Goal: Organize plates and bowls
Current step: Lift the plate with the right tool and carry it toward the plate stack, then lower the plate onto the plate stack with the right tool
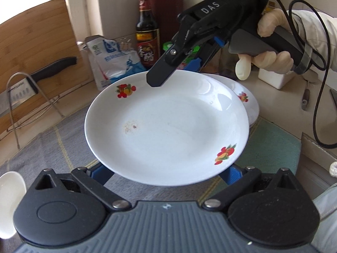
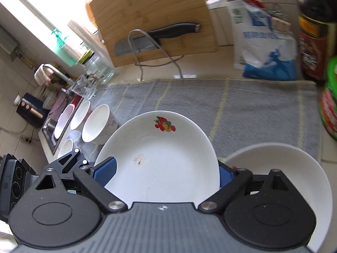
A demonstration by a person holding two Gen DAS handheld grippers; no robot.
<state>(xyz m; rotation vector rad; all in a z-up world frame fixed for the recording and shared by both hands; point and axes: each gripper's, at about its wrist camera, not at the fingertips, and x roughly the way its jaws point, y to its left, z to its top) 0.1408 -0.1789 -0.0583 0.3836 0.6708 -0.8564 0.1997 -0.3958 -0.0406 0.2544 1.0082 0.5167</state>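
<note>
Plate (image 1: 166,126), white, fruit decals: held above grey mat (image 1: 63,139), gripped at opposite rims by both grippers. Left gripper (image 1: 166,175): clamped on plate's near rim. Right gripper (image 1: 181,67): spread wide, blue pads pressed on far rim. Second plate (image 1: 248,103): lies beyond first, under right gripper. Bowls (image 2: 96,124): grouped left of right gripper, beside sink (image 2: 49,126).

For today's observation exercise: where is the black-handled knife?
In both wrist views, the knife rests in a wire rack against the upright wooden cutting board, behind the grey mat.
</note>
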